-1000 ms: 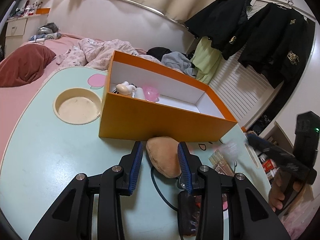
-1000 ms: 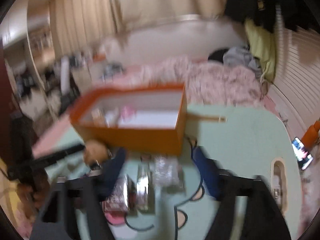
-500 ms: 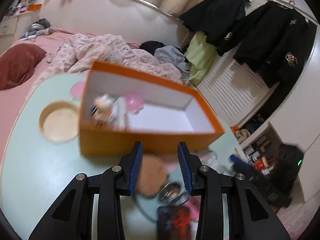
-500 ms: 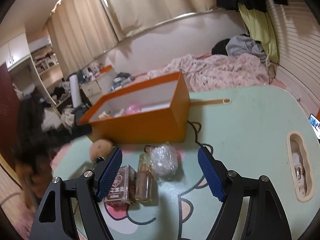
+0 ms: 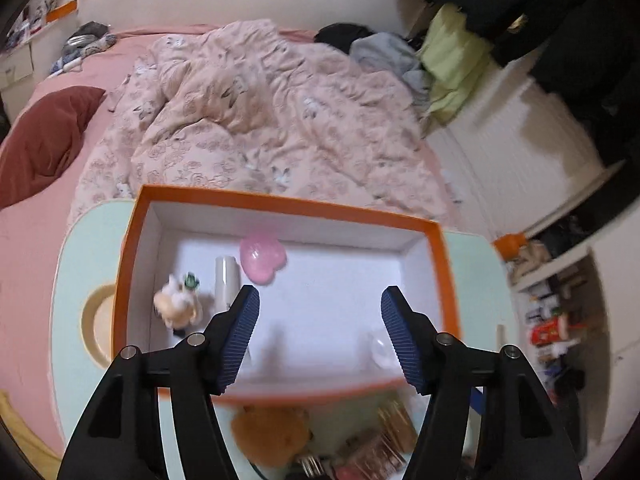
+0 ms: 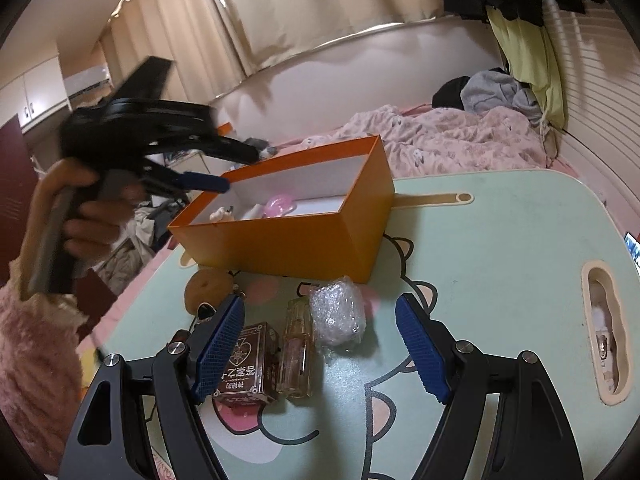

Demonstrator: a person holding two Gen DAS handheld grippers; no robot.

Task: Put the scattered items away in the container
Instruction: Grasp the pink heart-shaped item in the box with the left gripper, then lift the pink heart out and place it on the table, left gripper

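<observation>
The orange box (image 5: pixel 288 202) sits under my left gripper (image 5: pixel 320 296), whose jaws are opening with nothing between them. Inside lie a pink heart-shaped case (image 5: pixel 262 256), a white tube (image 5: pixel 226 276), a small figurine (image 5: pixel 176 304) and a pale blurred thing (image 5: pixel 378 350). A brown plush (image 5: pixel 268 432) rests on the table just in front of the box. My right gripper (image 6: pixel 319 300) stands open low over a dark-red card box (image 6: pixel 246 364), a small glass bottle (image 6: pixel 298 350) and a bubble-wrap bundle (image 6: pixel 338 310). In the right wrist view a hand holds the left gripper (image 6: pixel 228 168) above the box's left end.
The mint-green table (image 6: pixel 500 240) has a round cup recess (image 5: pixel 96 320) left of the box and a slot tray (image 6: pixel 604 332) at the right. A bed with a pink quilt (image 5: pixel 260 120) lies behind. Dark clothes (image 5: pixel 560 20) hang at the right.
My left gripper has risen from the table by the brown plush to above the orange box, and its jaws have widened. The right gripper stays open over the same items.
</observation>
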